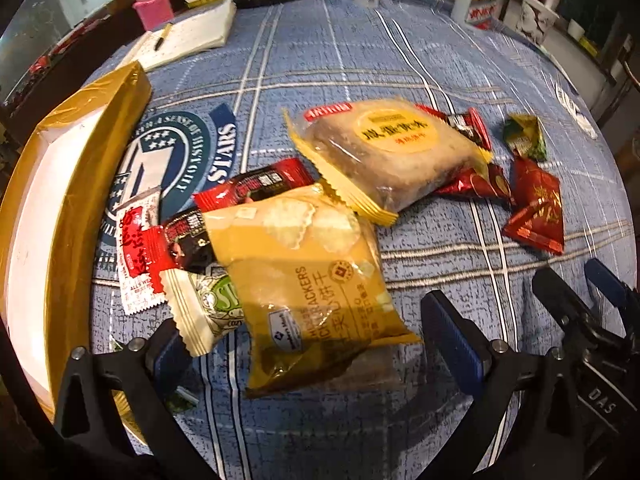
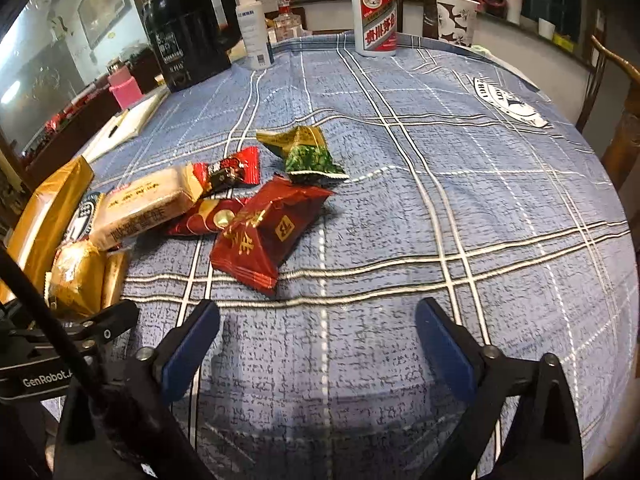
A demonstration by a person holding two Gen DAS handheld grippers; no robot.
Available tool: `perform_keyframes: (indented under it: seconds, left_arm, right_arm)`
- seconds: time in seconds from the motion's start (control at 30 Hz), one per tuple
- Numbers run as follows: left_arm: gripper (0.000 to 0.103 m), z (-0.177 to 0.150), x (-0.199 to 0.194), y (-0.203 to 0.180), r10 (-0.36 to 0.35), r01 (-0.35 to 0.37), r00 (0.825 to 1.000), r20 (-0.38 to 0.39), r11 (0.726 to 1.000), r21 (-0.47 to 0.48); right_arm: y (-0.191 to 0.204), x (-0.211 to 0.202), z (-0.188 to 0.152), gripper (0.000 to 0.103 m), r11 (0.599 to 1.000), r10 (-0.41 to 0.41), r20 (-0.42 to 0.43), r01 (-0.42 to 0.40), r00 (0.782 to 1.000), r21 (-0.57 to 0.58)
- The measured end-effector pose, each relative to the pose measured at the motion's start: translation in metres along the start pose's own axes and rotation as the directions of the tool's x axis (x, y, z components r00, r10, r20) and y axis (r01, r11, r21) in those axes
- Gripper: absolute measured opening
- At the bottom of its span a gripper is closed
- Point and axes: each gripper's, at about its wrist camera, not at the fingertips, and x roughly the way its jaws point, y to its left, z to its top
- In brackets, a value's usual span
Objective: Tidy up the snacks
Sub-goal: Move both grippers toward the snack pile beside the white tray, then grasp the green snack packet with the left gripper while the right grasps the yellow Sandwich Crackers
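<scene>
I am looking along my left gripper (image 1: 308,344), whose blue-padded fingers (image 1: 448,340) are standing wide apart with nothing pinched between them; the yellow crinkle-edged cracker packet (image 1: 312,276) is lying in the gap between them, and I cannot tell whether either pad is touching it. That packet is resting on a heap with a cream and green wrapped snack (image 1: 208,312) and a red and black candy-bar wrapper (image 1: 256,184), just beside the gold-rimmed shallow box with a white floor (image 1: 80,184) at the left edge. Further out, a clear-wrapped pastry pack with a yellow round label (image 1: 392,152) is lying across the blue plaid tablecloth (image 1: 440,240) covering the worktop. My right gripper (image 2: 320,344) is hovering over bare cloth, its fingers (image 2: 444,344) also spread open and holding nothing. Ahead of it, a dark red foil pouch with gold lettering (image 2: 268,236) is sitting near a green and gold foil pouch (image 2: 304,152), the two apart. At the far edge a white liquor bottle with a red label (image 2: 374,16) and a black electric kettle (image 2: 188,28) are standing upright.
</scene>
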Motion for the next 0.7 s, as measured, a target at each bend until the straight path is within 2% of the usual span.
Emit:
perform_keyframes:
  seconds: [0.07,0.13,0.17,0.2,0.23,0.33,0.37,0.4,0.5,0.53,0.57,0.6,0.7]
  left_arm:
    - [0.102,0.0,-0.001,0.001,0.004,-0.004,0.999,-0.034,1.0,-0.004]
    - [0.092,0.0,-0.007,0.004,0.008,-0.009,0.999,-0.041,1.0,-0.02]
    - [0.091,-0.002,-0.015,0.006,-0.003,0.002,1.0,-0.025,1.0,-0.028]
    - [0.091,-0.004,-0.026,0.008,-0.012,0.012,1.0,0.004,0.999,-0.031]
    - [0.091,-0.007,-0.039,0.011,-0.013,0.014,0.999,0.039,1.0,-0.027]
    - [0.091,-0.017,-0.088,0.026,-0.009,0.015,0.983,0.186,0.999,-0.033]
    - [0.091,-0.022,-0.107,0.034,0.003,0.007,0.97,0.245,0.999,-0.041]
    - [0.091,-0.027,-0.13,0.042,0.021,-0.007,0.949,0.314,0.999,-0.048]
    - [0.093,-0.036,-0.181,0.06,0.096,-0.077,0.873,0.478,0.995,-0.06]
    - [0.096,-0.038,-0.192,0.068,0.103,-0.083,0.856,0.507,0.995,-0.062]
    - [0.098,-0.037,-0.195,0.075,0.098,-0.078,0.852,0.515,0.995,-0.06]
    - [0.098,-0.036,-0.195,0.084,0.085,-0.064,0.855,0.511,0.996,-0.058]
    - [0.098,-0.026,-0.184,0.109,0.102,-0.057,0.897,0.429,0.992,-0.116]
  right_arm:
    - [0.001,-0.001,-0.001,0.086,1.0,-0.024,-0.005,0.024,1.0,-0.006]
    - [0.0,-0.003,0.0,0.075,1.0,-0.03,-0.013,0.03,0.999,-0.009]
    - [-0.001,-0.005,0.002,0.066,1.0,-0.015,-0.029,0.015,0.999,-0.007]
    - [-0.002,-0.006,0.003,0.059,1.0,0.001,-0.041,-0.001,0.999,-0.001]
    - [-0.004,-0.007,0.004,0.057,1.0,0.018,-0.054,-0.017,0.998,0.008]
    - [-0.007,-0.021,0.006,0.056,1.0,0.014,-0.033,-0.014,0.999,0.01]
    - [-0.008,-0.028,0.007,0.056,1.0,0.006,-0.013,-0.006,1.0,0.002]
    - [-0.008,-0.034,0.008,0.056,1.0,0.005,0.004,-0.005,1.0,-0.001]
    - [-0.005,-0.055,0.015,0.056,1.0,-0.008,0.074,0.01,0.997,-0.023]
    - [-0.003,-0.064,0.017,0.056,0.999,-0.014,0.104,0.018,0.994,-0.038]
    - [-0.002,-0.068,0.02,0.056,0.999,-0.009,0.121,0.015,0.993,-0.048]
    - [0.0,-0.073,0.021,0.056,0.999,0.004,0.131,0.003,0.991,-0.055]
    - [0.005,-0.075,0.025,0.055,0.998,0.054,0.117,-0.049,0.992,-0.043]
